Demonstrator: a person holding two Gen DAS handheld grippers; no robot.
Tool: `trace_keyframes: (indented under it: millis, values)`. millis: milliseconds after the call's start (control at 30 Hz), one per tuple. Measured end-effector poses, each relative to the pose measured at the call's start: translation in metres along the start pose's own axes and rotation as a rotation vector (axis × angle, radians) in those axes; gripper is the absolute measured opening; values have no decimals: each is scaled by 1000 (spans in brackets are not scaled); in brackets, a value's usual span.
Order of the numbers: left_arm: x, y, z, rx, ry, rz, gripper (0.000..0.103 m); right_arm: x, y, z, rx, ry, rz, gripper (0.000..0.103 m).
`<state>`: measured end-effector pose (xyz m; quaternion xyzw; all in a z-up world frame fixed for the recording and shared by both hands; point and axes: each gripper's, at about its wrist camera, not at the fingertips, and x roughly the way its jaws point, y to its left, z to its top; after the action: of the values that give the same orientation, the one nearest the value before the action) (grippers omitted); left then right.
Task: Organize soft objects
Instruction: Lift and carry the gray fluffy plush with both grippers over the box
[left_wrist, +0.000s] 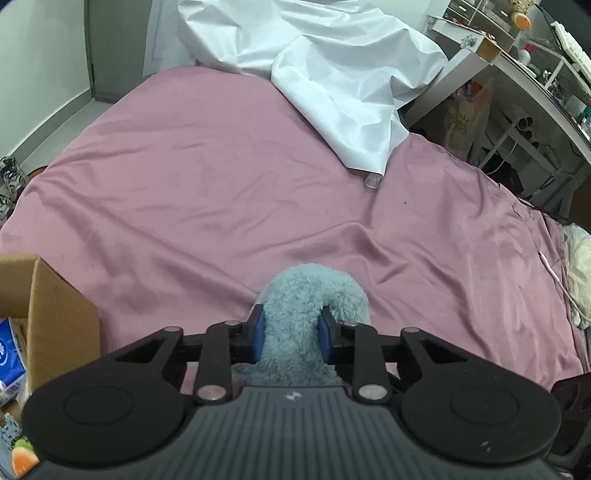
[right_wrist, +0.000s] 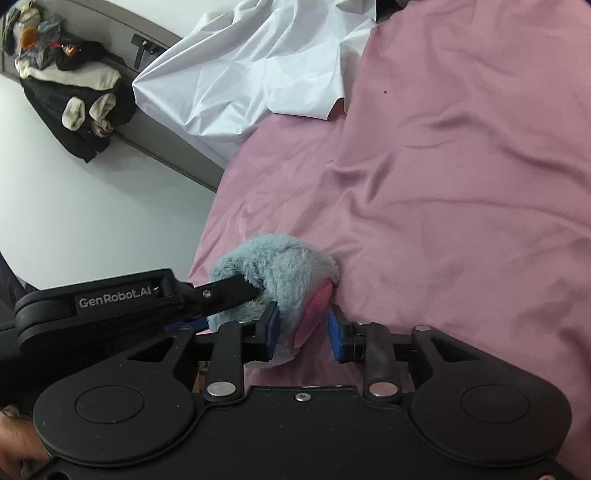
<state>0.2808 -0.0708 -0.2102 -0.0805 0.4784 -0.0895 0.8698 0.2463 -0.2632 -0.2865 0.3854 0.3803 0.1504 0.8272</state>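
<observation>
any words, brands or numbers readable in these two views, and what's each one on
"GenRobot.AI": embossed on the side of the left gripper, seen from the right wrist view.
Blue and white packet in the cardboard box: printing cut off and too blurred to read.
Bag under the desk: printed design too small to read.
Nothing else legible.

Fluffy pale blue-grey plush toy (left_wrist: 310, 295) showing a pink patch, blue pads on both black claws, dusty pink satin sheet (left_wrist: 207, 192) over the bed, crinkled white cover (left_wrist: 332, 74) at its far edge, brown cardboard box (left_wrist: 55, 314) at its near-left corner.
</observation>
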Motion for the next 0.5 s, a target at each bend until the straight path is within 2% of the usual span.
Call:
trace_keyframes:
  millis: [100, 500]
  values:
    - [-3, 1, 1, -18, 8, -3, 24, 2, -1, -1, 9, 9, 19, 19]
    - [-47, 9, 0, -50, -48, 14, 24, -16, 36, -6, -85, -2, 44, 16]
